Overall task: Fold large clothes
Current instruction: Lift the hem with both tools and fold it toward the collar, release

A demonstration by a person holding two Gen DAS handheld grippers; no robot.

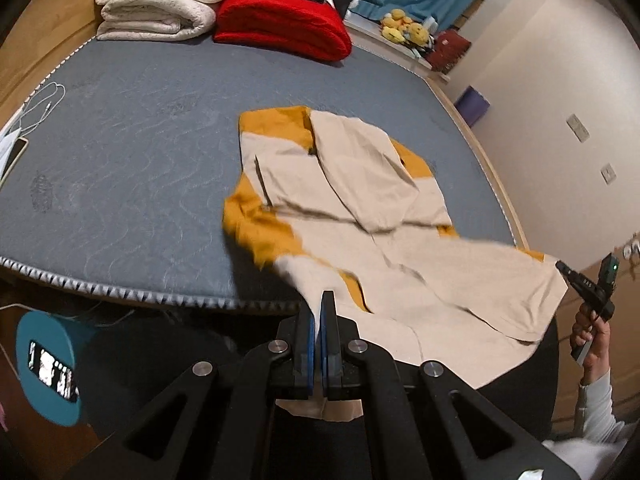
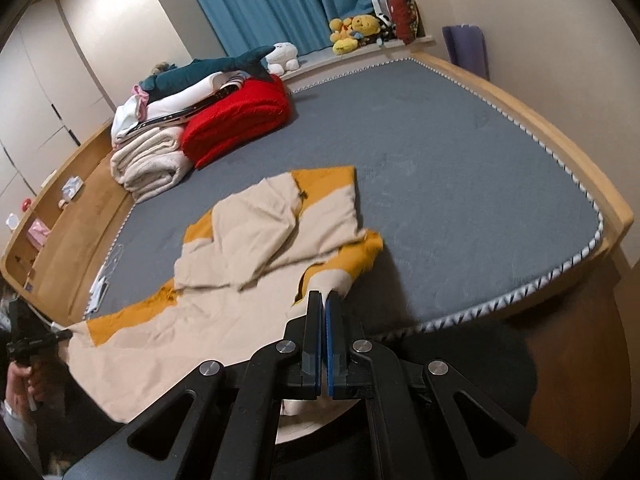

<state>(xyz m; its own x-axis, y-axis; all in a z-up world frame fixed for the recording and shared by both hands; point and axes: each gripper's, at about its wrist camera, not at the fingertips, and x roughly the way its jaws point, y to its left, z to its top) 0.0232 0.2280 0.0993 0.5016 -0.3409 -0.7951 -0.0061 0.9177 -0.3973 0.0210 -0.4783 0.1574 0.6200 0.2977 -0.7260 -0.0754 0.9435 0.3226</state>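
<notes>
A beige and mustard garment (image 1: 360, 184) lies partly folded on the grey mattress (image 1: 132, 152), its near hem lifted off the bed edge. My left gripper (image 1: 320, 304) is shut on one corner of that hem, with cloth hanging through below the pads. At the far right of the left wrist view, my right gripper (image 1: 560, 266) holds the other corner, a hand (image 1: 592, 332) gripping it. In the right wrist view the garment (image 2: 260, 216) stretches from my right gripper (image 2: 323, 300), shut on its hem, across to my left gripper (image 2: 68, 334).
Folded white blankets (image 1: 160, 4) and a red blanket (image 1: 280, 24) are stacked at the mattress's far end, with plush toys (image 2: 354, 32) before blue curtains (image 2: 280, 0). A phone and white cable (image 1: 36, 116) lie at the left edge. The wooden bed frame (image 2: 560, 136) rims the mattress.
</notes>
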